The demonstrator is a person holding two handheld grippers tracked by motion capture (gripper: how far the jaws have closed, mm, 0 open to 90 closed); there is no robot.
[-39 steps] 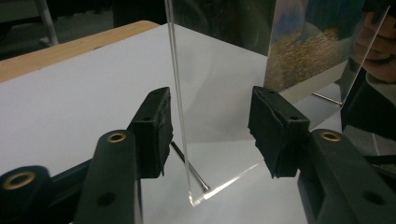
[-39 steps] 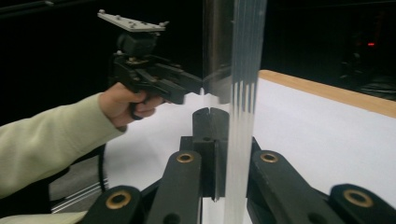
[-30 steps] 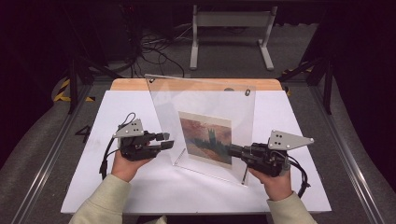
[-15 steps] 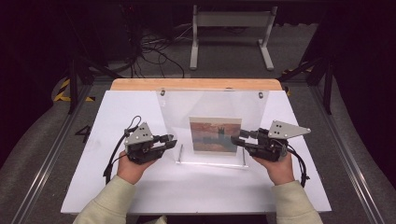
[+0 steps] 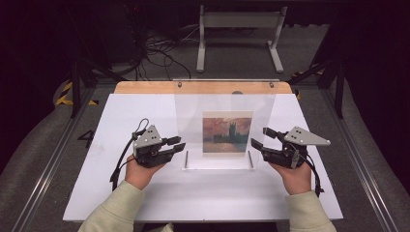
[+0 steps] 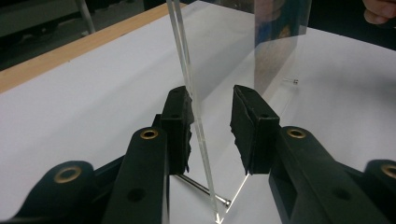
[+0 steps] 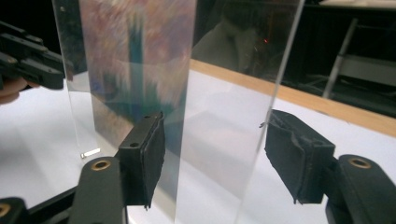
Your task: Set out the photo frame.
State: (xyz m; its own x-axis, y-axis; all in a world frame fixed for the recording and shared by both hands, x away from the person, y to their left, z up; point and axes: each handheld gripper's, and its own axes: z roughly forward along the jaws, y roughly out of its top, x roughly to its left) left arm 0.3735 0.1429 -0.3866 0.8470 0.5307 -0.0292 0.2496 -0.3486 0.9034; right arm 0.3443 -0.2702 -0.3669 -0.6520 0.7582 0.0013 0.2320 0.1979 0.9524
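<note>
We found the clear acrylic picture frame (image 5: 225,123) standing upright at mid-table, its near edge resting on two metal pins (image 5: 186,159). The left gripper (image 5: 178,143) had its jaws apart astride the frame's left edge — pads not pressing, after a slight reopening. The right gripper (image 5: 261,139) likewise straddled the right edge, jaws just opening. In our judgement, both hands should back straight off sideways, touching nothing, so the frame keeps its balance. The frame held one thing — a painting print (image 5: 227,132), sandwiched between its panes.
</note>
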